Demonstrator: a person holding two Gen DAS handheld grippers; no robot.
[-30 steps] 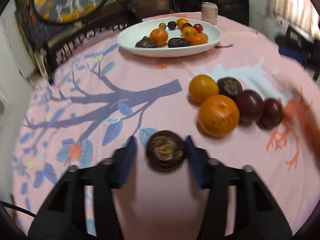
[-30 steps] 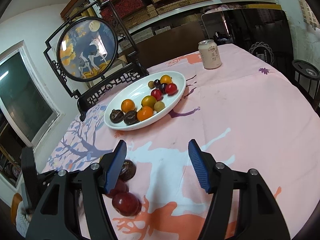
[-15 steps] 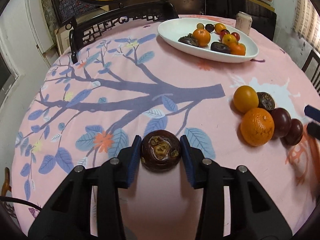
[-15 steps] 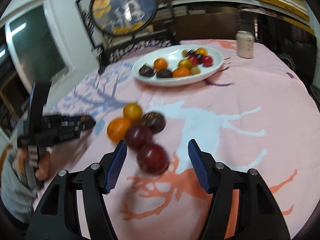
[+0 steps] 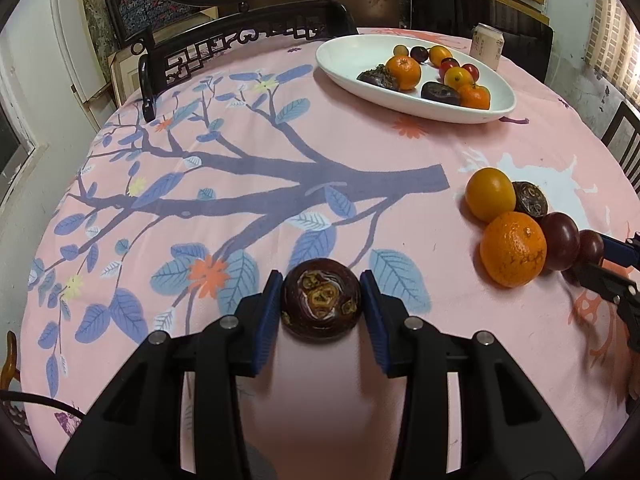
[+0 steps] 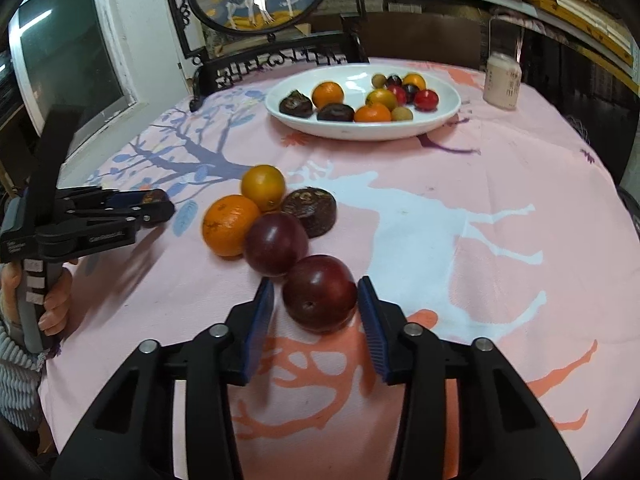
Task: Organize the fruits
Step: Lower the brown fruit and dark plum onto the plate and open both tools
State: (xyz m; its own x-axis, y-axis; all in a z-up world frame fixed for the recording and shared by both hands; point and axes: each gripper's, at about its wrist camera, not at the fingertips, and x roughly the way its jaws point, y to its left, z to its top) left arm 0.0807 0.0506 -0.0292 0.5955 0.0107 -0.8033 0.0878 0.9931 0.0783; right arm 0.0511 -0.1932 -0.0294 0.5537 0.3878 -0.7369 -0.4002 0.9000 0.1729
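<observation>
Fruits sit in two groups: a loose cluster on the pink tablecloth [image 6: 500, 184] and more in the white plate [image 6: 444, 118] farther back. Left gripper [image 5: 322, 306] is clamped on a dark brown fruit [image 5: 321, 305], pads touching both sides, probably bound for the plate. Right gripper [image 6: 316, 314] straddles the nearest dark red plum [image 6: 320, 298], fingers narrow, left pad not touching yet.

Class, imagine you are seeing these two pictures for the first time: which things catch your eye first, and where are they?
The left tool grips a dark brown fruit at the table's near edge. The right tool straddles a dark red plum, jaws not yet touching it, at the near end of a fruit cluster. A white plate of small fruits sits at the far side.
</observation>
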